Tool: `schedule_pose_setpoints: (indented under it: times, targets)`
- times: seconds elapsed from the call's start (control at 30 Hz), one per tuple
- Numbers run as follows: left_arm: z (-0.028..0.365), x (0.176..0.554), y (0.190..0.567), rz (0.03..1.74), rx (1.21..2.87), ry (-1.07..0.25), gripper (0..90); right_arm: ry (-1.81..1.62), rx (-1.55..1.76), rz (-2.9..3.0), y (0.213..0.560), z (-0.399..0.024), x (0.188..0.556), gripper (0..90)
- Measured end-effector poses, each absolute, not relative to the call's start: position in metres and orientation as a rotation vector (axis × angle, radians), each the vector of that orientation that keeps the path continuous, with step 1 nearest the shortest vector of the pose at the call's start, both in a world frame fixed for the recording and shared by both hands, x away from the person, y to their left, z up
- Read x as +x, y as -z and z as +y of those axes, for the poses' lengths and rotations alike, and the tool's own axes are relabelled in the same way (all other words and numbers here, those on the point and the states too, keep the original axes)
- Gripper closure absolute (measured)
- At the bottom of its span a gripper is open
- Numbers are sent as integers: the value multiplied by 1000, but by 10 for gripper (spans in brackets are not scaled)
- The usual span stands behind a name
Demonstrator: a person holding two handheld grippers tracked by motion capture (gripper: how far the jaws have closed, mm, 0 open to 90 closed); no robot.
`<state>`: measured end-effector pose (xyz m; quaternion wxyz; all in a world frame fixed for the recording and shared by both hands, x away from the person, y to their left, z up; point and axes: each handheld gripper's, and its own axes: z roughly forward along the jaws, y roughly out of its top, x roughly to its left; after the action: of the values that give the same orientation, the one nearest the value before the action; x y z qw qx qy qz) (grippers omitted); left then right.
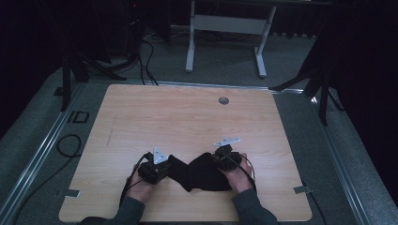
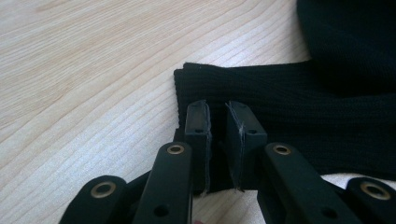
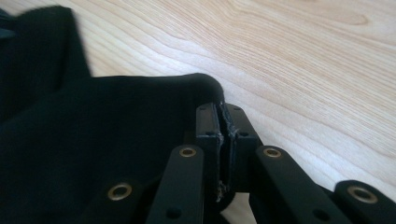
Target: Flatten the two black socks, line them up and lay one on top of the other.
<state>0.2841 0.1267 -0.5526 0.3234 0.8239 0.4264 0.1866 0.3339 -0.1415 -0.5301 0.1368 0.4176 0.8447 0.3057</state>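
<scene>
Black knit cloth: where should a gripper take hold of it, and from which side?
Take the black knit cloth by an outer edge, coming in low from the side along the table. Its edges lie flat and thin there; the middle is bunched.

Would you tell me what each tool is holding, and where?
Left tool pinches the black knit garment at its ribbed cuff; right tool grips its edge.
</scene>
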Motion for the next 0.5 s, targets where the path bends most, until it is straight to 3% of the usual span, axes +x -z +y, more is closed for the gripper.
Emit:
schedule_pose_setpoints:
  times: [0.5]
  targets:
    - [126, 283, 553, 1123, 2154, -495, 799, -1008, 1169, 2344, 491, -168, 282, 858]
